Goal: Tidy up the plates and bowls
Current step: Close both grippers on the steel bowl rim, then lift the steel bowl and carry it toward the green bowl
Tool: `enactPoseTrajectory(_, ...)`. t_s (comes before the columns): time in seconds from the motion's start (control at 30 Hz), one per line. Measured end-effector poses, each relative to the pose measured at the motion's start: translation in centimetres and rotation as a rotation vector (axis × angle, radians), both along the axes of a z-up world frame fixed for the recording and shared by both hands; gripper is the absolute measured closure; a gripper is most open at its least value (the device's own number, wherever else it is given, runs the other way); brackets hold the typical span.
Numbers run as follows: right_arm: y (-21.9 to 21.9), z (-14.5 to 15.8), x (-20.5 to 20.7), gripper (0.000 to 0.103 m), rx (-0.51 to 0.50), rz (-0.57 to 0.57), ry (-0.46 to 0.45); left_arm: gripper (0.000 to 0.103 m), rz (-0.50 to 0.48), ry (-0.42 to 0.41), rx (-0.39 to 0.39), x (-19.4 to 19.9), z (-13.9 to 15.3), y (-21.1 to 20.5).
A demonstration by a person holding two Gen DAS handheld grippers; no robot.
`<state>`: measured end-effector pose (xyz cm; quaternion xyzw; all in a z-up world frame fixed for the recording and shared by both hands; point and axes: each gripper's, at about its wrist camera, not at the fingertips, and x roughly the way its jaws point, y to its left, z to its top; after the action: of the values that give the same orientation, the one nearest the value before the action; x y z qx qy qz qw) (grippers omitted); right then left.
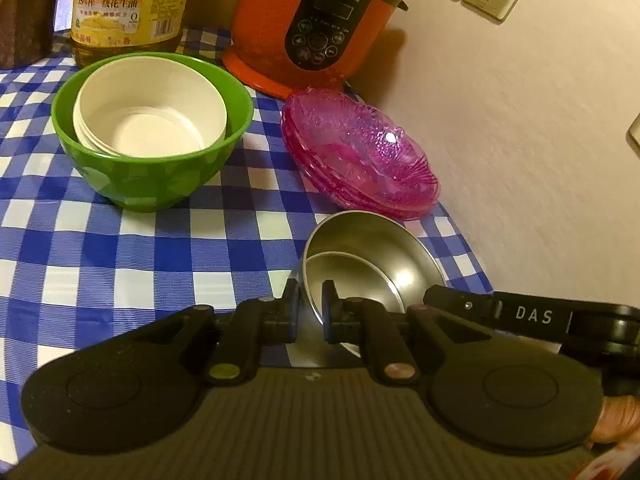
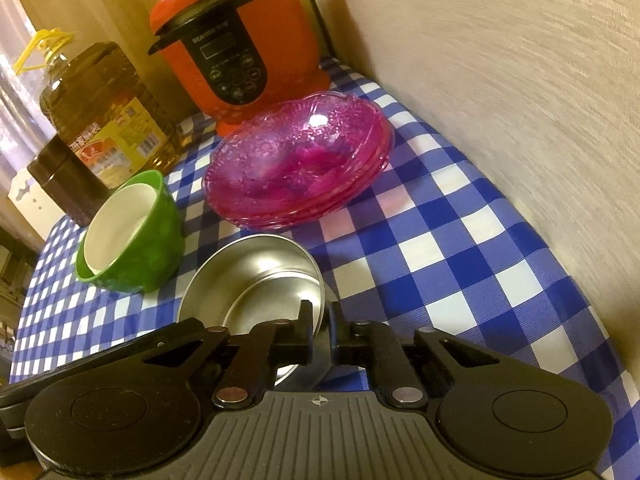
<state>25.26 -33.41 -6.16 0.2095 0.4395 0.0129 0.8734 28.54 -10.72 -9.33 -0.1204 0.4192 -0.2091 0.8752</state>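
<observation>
"DAS" stands on the right gripper's arm; "5.7" heads the oil bottle label.

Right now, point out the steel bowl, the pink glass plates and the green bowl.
steel bowl (image 1: 376, 264), left wrist view, inner wall.
pink glass plates (image 2: 296, 160), right wrist view, centre of the top plate.
green bowl (image 1: 156, 182), left wrist view, outer front wall.
</observation>
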Motion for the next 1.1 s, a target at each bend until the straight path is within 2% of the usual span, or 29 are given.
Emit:
enactPoseTrajectory(0.47, 1.7, 3.0, -0.8, 0.096, 0.005, 0.019, -0.064, 0.094, 0.041, -0.072, -0.035, -1.5, 3.7, 2.4)
enactPoseTrajectory(0.9, 4.2, 6.2, -1.0, 0.096, -0.010, 0.069, -0.201, 0.094, 0.106, -0.118, -0.062, -1.6, 5.8, 4.9)
enactPoseTrajectory(1.1, 5.4, 6.9, -0.3, 0.096, -0.013, 0.085, -0.239, 0.094, 0.134, -0.154, -0.051, -1.4, 6.9, 5.8)
